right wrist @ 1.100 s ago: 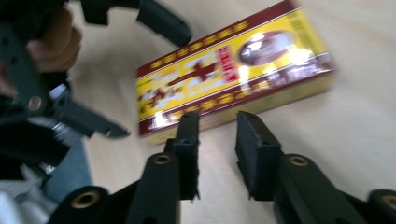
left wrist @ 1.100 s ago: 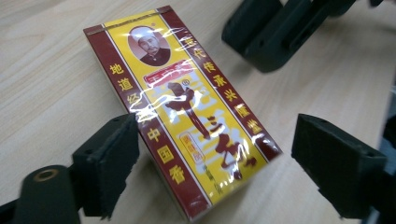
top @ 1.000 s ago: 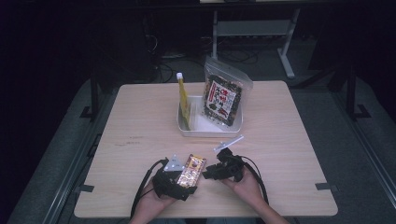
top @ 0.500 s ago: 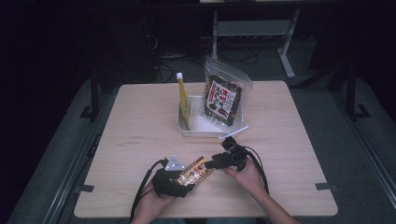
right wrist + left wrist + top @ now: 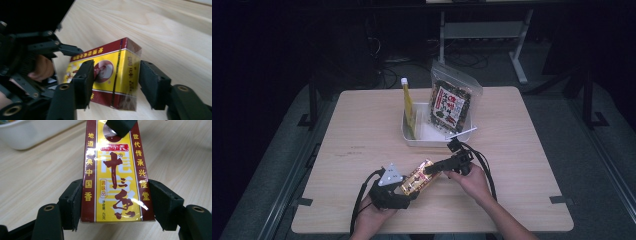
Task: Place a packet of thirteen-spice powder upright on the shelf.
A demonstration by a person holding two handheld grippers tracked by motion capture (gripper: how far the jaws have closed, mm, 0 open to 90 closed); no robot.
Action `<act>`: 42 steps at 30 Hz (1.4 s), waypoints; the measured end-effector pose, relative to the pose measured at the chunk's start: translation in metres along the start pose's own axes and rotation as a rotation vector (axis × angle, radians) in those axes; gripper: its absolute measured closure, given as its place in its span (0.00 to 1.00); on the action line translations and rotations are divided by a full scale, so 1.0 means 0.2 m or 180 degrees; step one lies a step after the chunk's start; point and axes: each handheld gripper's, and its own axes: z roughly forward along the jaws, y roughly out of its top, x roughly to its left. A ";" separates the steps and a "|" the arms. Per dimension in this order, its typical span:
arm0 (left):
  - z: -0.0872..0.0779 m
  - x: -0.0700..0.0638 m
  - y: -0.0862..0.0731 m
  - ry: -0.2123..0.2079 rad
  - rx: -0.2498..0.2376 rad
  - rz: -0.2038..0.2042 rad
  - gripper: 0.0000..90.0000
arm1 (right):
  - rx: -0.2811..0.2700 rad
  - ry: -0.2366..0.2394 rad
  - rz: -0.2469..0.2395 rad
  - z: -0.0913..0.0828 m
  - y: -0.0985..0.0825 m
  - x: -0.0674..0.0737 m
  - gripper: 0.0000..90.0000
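Since 1 second ago, the right gripper (image 5: 431,169) has swung from beside the box to its far end, and the box (image 5: 416,178) now lies angled toward 1 o'clock near the table's (image 5: 362,130) front edge.

From above, the left gripper (image 5: 404,192) holds the box's near end at about 7 o'clock of it. In the left gripper view, its 2 jaws press the box's long sides, holding it firmly. In the right gripper view, the right jaws straddle the far end: one pad touches the printed face, the other stands just off the opposite side, so the claw is narrow but not closed on it.

A white tray (image 5: 412,137) sits at 12 o'clock from the box, well apart, with a snack bag (image 5: 451,104) and a yellow tube (image 5: 408,107) standing in it.

Likely risks: the box is wrapped in glossy film, so a pad could slide as the right jaws close. If the left lets go too soon, the box could tip or drop. Squeezing from both ends could dent the thin carton.
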 end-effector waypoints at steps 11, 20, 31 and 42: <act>0.01 0.02 0.00 0.0060 -0.0038 0.0018 0.36 | -0.0119 0.0137 0.0243 -0.06 0.09 0.08 0.72; 0.00 0.06 0.00 0.0075 -0.0080 -0.0105 0.29 | -0.0107 -0.0064 0.0102 -0.08 0.17 0.20 0.76; -0.06 0.11 -0.03 0.0177 -0.0169 -0.0227 0.26 | -0.0333 -0.0685 -0.0052 -0.22 0.29 0.33 0.76; -0.07 0.13 -0.04 0.0179 -0.0175 -0.0300 0.26 | -0.0579 -0.1145 -0.0015 -0.37 0.43 0.36 0.76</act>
